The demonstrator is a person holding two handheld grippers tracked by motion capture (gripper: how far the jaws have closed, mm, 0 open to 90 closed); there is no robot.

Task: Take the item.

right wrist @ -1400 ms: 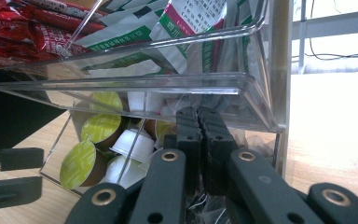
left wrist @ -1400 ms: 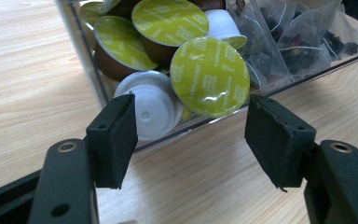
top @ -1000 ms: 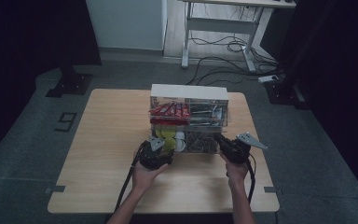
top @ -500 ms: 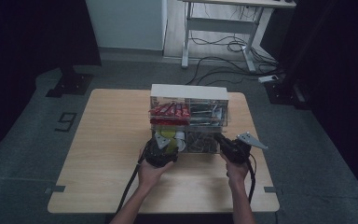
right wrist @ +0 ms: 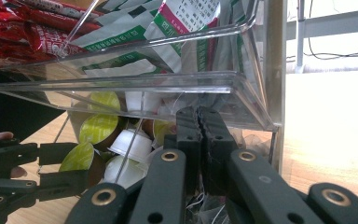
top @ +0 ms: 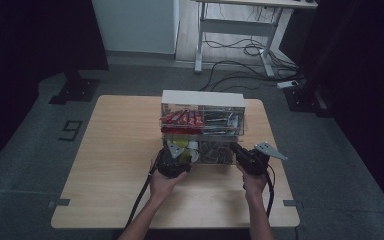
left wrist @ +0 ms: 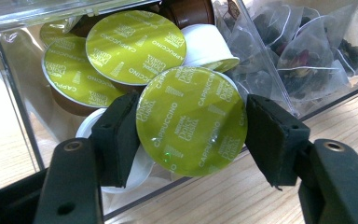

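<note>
Gripping a green-lidded coffee capsule [left wrist: 191, 127] between its pads, the left gripper [left wrist: 190, 135] holds it just before the clear organizer's [top: 203, 102] lower drawer. Seen closely, the right gripper [right wrist: 198, 140] rests fully closed, empty, beneath the tilted acrylic lid [right wrist: 135, 86].

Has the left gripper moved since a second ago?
Yes, slightly: the left gripper has edged right and toward the clear organizer.
</note>
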